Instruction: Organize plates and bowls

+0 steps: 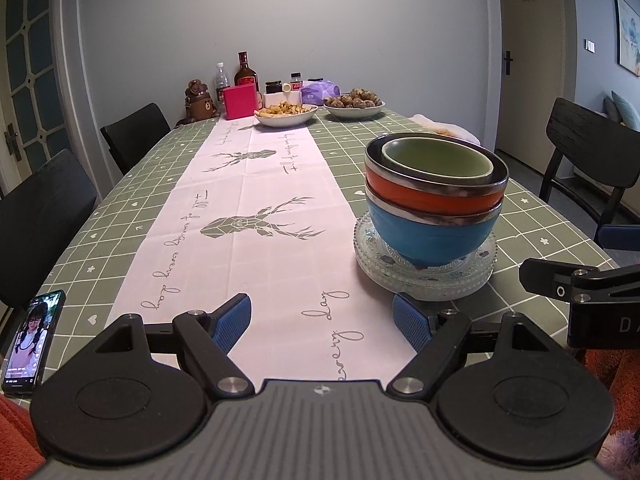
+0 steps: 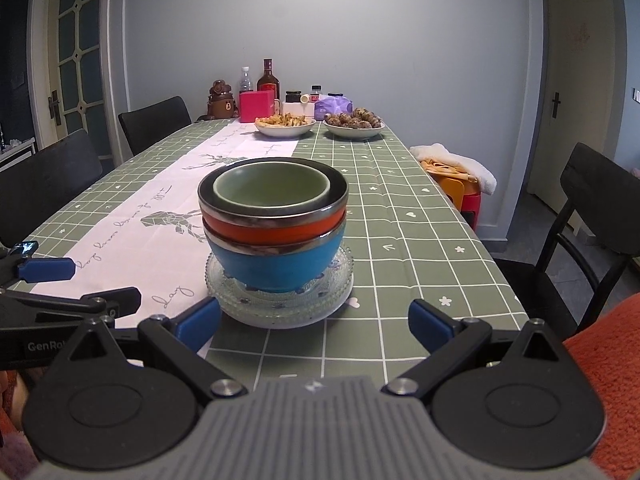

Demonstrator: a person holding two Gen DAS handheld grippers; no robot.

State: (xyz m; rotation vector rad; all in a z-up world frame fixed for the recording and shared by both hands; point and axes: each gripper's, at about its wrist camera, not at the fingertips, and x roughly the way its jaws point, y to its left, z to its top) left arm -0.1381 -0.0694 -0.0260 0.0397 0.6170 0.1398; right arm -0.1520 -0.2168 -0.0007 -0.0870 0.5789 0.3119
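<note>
Both grippers, left [image 1: 322,322] and right [image 2: 314,320], spread, empty. Bowls [image 2: 274,220] nested on plates [image 2: 280,312] just ahead; stacking looks done, withdraw next.

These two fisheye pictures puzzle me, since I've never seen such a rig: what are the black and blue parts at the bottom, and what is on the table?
Each picture comes from a camera on a hand-held gripper, looking along its two blue-padded fingers. A person holds one gripper per hand. The left gripper and the right gripper are both open and hold nothing. In front of them, on the green checked tablecloth, glass plates carry a stack of bowls: a blue bowl, an orange bowl, and a green bowl nested on top. A phone lies at the left; two dishes of food stand far back.
</note>
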